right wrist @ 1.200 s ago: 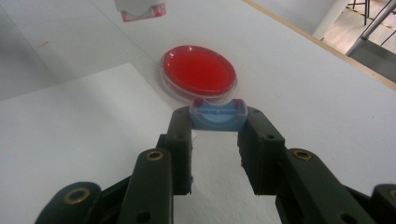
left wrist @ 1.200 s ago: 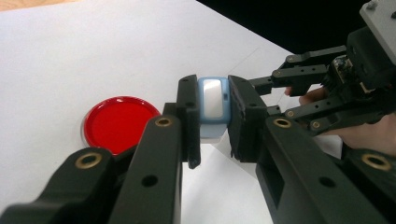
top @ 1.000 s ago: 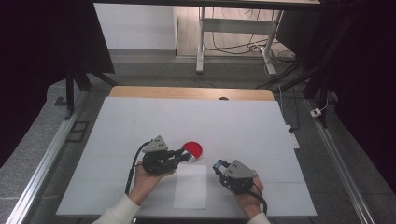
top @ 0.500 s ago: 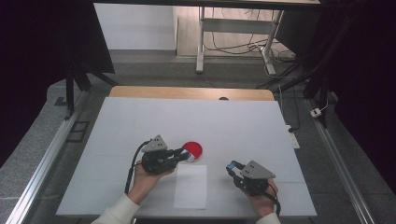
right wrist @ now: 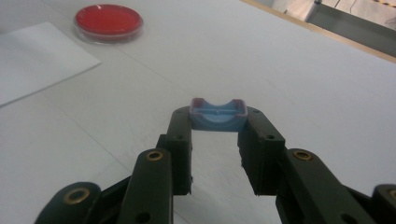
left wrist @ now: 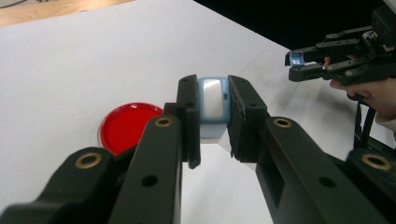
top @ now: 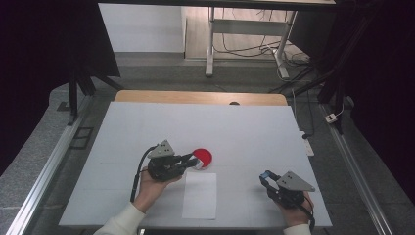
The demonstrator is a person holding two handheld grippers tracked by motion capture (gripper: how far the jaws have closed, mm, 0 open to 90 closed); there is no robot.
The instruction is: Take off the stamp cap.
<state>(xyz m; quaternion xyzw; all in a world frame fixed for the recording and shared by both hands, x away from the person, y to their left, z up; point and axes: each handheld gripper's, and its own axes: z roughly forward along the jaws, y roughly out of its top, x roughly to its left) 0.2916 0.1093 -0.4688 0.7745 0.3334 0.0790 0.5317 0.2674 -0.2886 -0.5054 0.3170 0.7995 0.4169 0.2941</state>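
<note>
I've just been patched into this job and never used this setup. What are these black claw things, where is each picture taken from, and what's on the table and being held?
No robot arm here: a person holds a two-jaw gripper in each hand. The high view looks down on the white table from above, with the forearms entering at the bottom. Each of the other two pictures comes from a camera riding on one gripper, looking along its black jaws.

On the table lie a red round dish and a white sheet of paper.

The left gripper is shut on a pale blue and white block, beside the dish. The right gripper is shut on a small blue cap-like piece, well off to the right.
</note>
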